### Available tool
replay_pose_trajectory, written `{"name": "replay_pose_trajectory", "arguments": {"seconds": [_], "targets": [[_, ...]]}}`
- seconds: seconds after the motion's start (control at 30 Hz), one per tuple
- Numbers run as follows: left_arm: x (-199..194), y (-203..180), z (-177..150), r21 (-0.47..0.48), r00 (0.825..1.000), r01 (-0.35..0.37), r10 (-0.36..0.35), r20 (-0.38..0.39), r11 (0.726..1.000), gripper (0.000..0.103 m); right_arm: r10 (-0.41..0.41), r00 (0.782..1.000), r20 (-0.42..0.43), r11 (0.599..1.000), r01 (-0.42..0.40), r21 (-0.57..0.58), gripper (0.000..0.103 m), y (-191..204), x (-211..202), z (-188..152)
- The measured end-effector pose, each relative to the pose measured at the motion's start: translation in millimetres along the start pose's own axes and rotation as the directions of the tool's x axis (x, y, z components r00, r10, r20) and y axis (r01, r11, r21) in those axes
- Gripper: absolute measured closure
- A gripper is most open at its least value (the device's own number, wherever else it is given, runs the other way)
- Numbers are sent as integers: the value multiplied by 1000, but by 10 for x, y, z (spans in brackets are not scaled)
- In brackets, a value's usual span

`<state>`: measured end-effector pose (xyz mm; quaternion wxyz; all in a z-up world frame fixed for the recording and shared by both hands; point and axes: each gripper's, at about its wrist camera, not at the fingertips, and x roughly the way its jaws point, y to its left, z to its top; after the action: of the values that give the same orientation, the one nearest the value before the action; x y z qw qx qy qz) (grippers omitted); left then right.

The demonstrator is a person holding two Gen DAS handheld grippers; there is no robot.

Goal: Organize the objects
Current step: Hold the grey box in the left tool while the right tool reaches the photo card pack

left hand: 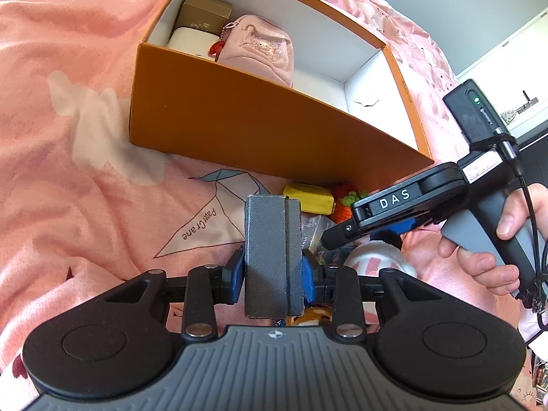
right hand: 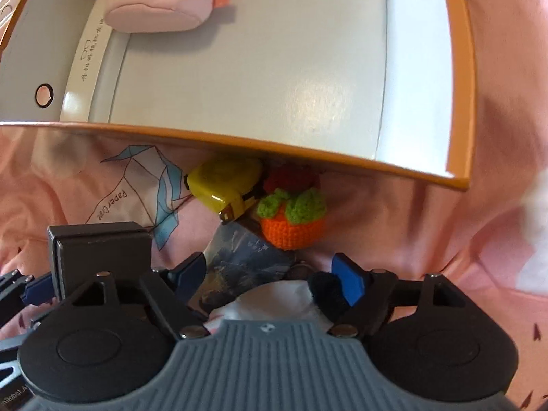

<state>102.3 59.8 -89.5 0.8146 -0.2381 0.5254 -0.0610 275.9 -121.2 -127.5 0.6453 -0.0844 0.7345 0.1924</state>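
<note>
My left gripper [left hand: 273, 275] is shut on a dark grey textured box [left hand: 273, 253] and holds it above the pink bedding, in front of the orange storage box [left hand: 239, 120]. The grey box also shows in the right wrist view [right hand: 102, 253]. The orange box holds a pink pouch [left hand: 263, 51], a white case [left hand: 191, 42] and a gold box [left hand: 205, 10]. My right gripper [right hand: 270, 274] is open above a dark picture card [right hand: 246, 257] and a white plush toy [right hand: 274, 298]. A yellow tape measure [right hand: 222, 185] and a crocheted orange fruit [right hand: 291, 219] lie against the box's near wall.
The pink bedding [left hand: 68, 137] has a paper crane print [left hand: 212, 212]. The right half of the orange box's white floor [right hand: 274, 68] is bare. A white cabinet [left hand: 507, 68] stands at the far right.
</note>
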Motion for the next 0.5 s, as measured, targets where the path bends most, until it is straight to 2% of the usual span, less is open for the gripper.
{"name": "replay_pose_trajectory", "arguments": {"seconds": [0.17, 0.27, 0.33, 0.37, 0.43, 0.5], "targets": [[2, 76, 34, -15, 1000, -6, 6, 0, 1000, 65, 65, 997, -45, 996, -61, 71, 16, -59, 170, 32], [-26, 117, 46, -17, 1000, -30, 30, 8, 999, 65, 90, 995, -49, 996, -89, 19, 25, 50, 236, 14], [-53, 149, 53, -22, 999, -47, 47, 14, 999, 65, 59, 998, -26, 998, -60, -36, 35, 173, 218, -12], [-65, 163, 57, -23, 998, -57, 57, 16, 998, 65, 60, 998, -20, 997, -61, -56, 36, 223, 200, -25], [-89, 186, 57, -24, 996, -83, 83, 19, 996, 65, 48, 999, -3, 995, -48, -93, 60, 306, 139, -58], [-96, 203, 55, -20, 994, -109, 109, 19, 994, 65, 65, 998, 22, 992, -62, -108, 68, 348, 56, -88]]}}
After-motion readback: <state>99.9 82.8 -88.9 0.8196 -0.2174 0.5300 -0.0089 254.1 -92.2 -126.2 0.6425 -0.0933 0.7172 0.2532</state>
